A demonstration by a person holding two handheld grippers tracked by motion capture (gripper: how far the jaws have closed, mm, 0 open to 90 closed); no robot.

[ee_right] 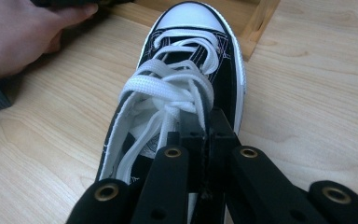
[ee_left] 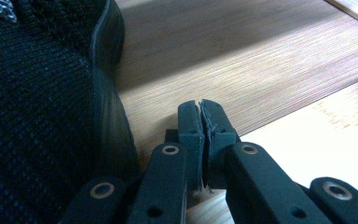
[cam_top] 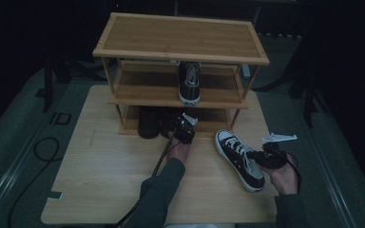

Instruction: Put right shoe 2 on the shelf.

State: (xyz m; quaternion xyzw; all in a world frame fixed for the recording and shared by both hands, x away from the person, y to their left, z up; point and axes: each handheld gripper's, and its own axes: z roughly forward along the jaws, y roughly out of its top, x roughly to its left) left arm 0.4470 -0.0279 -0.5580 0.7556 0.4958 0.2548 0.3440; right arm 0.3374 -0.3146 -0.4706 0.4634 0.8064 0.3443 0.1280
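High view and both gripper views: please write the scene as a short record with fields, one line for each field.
surface: light wooden table
furniture: three-level bamboo shoe rack at the far side of the table
middle shelf: one black-and-white canvas sneaker, toe toward the person
bottom shelf: black knitted shoes
on table: second black canvas sneaker with white laces, to the right in the high view
left gripper: shut, holding nothing, beside a black knitted shoe at the bottom shelf
right gripper: shut on the sneaker's side wall near its opening

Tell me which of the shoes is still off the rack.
The black-and-white sneaker on the table, pinched at its collar by the right tool. Its match sits on the middle shelf; the dark shoes on the bottom one.
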